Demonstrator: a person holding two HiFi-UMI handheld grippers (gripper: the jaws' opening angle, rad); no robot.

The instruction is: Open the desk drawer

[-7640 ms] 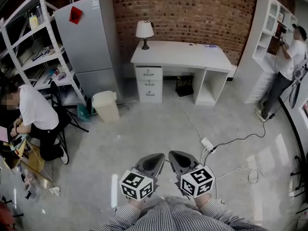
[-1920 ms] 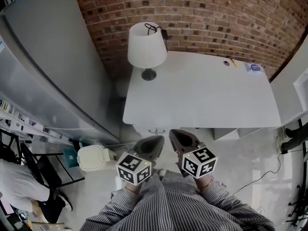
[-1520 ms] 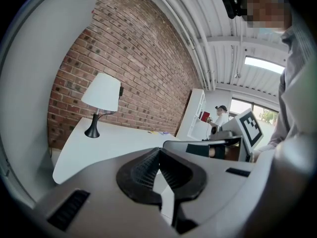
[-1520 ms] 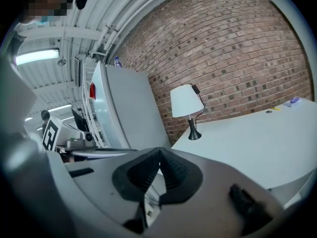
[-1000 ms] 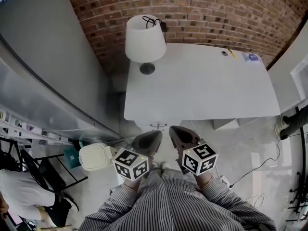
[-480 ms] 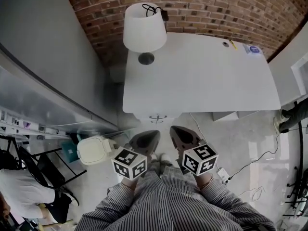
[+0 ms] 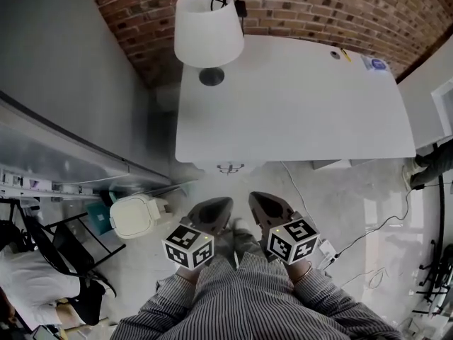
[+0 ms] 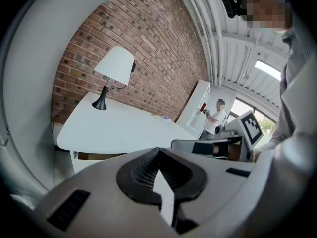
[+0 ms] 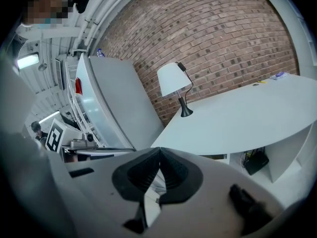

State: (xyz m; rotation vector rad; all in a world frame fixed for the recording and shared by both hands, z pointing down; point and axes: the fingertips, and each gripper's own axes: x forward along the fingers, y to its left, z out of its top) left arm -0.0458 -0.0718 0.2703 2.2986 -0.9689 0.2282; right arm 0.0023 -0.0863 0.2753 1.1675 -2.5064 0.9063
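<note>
- Ahead of both claws, beyond everything else, a brick wall (image 7: 318, 6) is seen running behind the desk.
- Off to the left of the left claw (image 7: 212, 210), a tall grey refrigerator (image 7: 64, 83) is found, its side near the desk's left end.
- Just ahead of the claw tips, a white desk (image 7: 297, 105) is spread out, its top nearly bare; its front edge is touched by neither claw.
- Ahead and slightly left of the left claw, a white-shaded lamp (image 7: 209, 27) is stood upright on the desk's far left corner.
- Left of the left claw, a pale lidded bin (image 7: 138, 214) is set on the floor.
- The left claw is pressed together, with nothing caught between its jaws, and is pointed toward the desk front.
- The right claw (image 7: 263, 204) is carried just beside it, apart from it, likewise closed and empty.
- The desk drawer (image 7: 248, 166) is located straight ahead of the gap between the two claws, under the desk's left end; only a sliver of its front is shown, with a metal handle (image 7: 230, 168) on it.
- Right of the right claw, a white power strip (image 7: 327, 250) is laid on the floor.
</note>
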